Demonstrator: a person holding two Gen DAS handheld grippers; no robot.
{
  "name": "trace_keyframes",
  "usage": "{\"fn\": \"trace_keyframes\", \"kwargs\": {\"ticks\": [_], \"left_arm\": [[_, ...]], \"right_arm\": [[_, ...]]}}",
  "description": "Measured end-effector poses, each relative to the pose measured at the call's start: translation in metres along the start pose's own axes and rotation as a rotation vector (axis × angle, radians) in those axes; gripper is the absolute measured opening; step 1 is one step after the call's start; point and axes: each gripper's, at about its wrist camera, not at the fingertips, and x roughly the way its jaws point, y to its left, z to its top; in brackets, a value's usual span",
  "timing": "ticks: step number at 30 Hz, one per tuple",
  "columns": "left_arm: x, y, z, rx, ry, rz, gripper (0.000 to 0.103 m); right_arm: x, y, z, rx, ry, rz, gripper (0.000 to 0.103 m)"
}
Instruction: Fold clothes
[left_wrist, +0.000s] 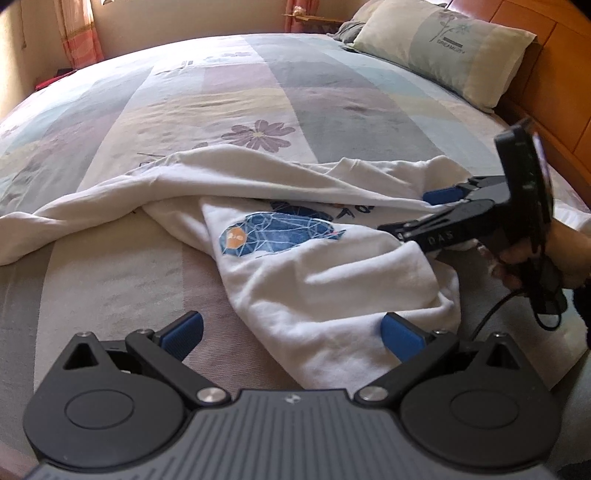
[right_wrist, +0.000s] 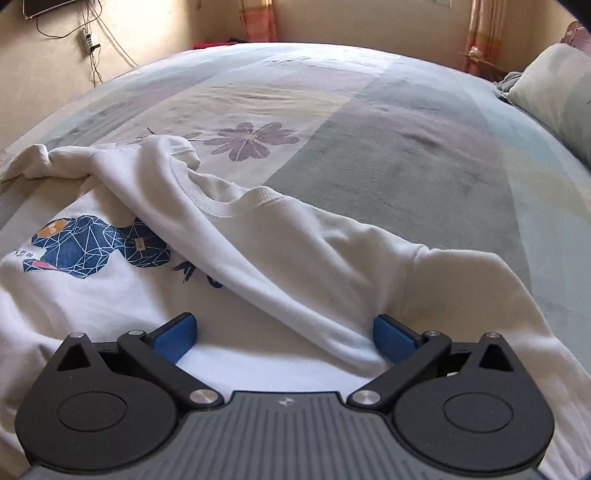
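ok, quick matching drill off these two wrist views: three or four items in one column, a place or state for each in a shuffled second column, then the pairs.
Column 1
1. white sweatshirt
2. pillow
3. left gripper
4. purple flower print

Column 2
A. open, jaws spread over the garment's near edge
B. against the wooden headboard
C. crumpled on the bedspread, blue graphic partly covered by a fold
D. on the bedspread just beyond the garment

Pairs: 1-C, 2-B, 3-A, 4-D
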Motion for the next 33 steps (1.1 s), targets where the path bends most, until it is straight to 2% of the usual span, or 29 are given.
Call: {"fn": "trace_keyframes", "kwargs": {"ticks": [5, 8, 10, 13, 18, 21, 24, 27, 33], "left_arm": [[-0.006, 0.000, 0.000, 0.001, -0.016, -0.008, 0.102], [-0.006, 0.001, 0.004, 0.000, -0.024, -0.009, 0.102], [-0.004, 0.002, 0.008, 0.001, -0.027, -0.013, 0.102], [0.001, 0.001, 0.013, 0.003, -0.028, -0.022, 0.102], [0.012, -0.002, 0.022, 0.004, -0.018, -0.037, 0.102], [0.020, -0.002, 0.025, 0.004, -0.005, -0.031, 0.102], [0.025, -0.002, 0.027, 0.001, 0.003, -0.021, 0.102], [0.027, -0.001, 0.026, -0.004, 0.009, -0.022, 0.102], [0.023, -0.004, 0.024, -0.001, 0.001, -0.025, 0.102]], "right_arm": [[-0.006, -0.004, 0.003, 0.004, 0.027, 0.031, 0.103], [-0.024, -0.015, 0.009, 0.050, 0.009, 0.123, 0.103], [-0.037, -0.031, 0.015, 0.074, -0.029, 0.156, 0.103], [-0.044, -0.064, 0.030, 0.119, -0.065, 0.146, 0.103], [-0.014, -0.133, 0.045, 0.286, -0.002, 0.196, 0.103], [0.010, -0.148, 0.043, 0.337, 0.051, 0.246, 0.103], [0.012, -0.149, 0.041, 0.369, 0.048, 0.316, 0.103], [0.007, -0.140, 0.038, 0.388, 0.090, 0.454, 0.103], [-0.023, -0.090, 0.018, 0.296, 0.092, 0.535, 0.103]]}}
